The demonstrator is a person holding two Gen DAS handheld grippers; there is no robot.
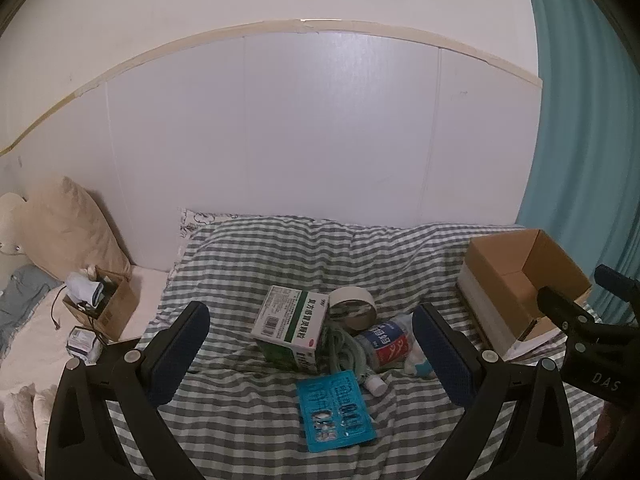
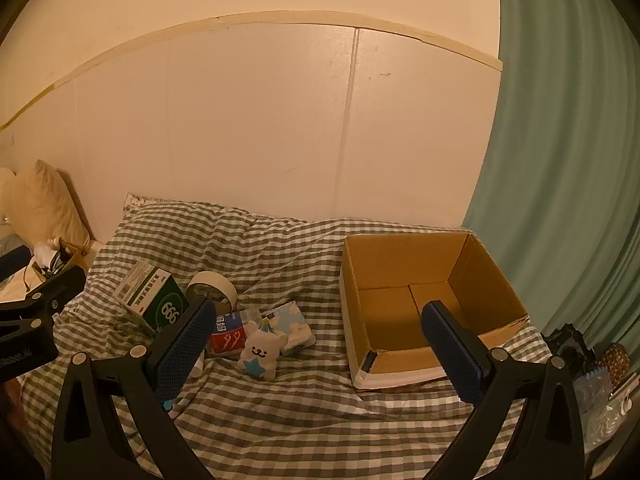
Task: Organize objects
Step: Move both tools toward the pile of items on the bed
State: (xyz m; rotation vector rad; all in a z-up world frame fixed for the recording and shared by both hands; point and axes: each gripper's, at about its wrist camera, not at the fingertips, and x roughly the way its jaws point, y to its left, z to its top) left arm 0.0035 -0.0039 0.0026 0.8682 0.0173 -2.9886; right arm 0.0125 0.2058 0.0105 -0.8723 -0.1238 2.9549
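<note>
Left gripper (image 1: 310, 350) hovered above the checked bedspread (image 1: 248, 412), jaws spread wide, nothing between the pads. Seen between its fingers lay the clutter: green-and-white medicine box (image 1: 289, 322), tape roll (image 1: 354, 307) just behind it, a bottle with red-and-blue label (image 1: 382, 342) lying on its side, blue blister pack (image 1: 336, 412) nearest the gripper. Right gripper (image 2: 316, 350) likewise stood wide apart and empty, above the bedspread. White plush bear (image 2: 262, 354) sat just right of its left finger; the open cardboard box (image 2: 430, 304), empty, stood behind its right finger, well apart from the pile.
</note>
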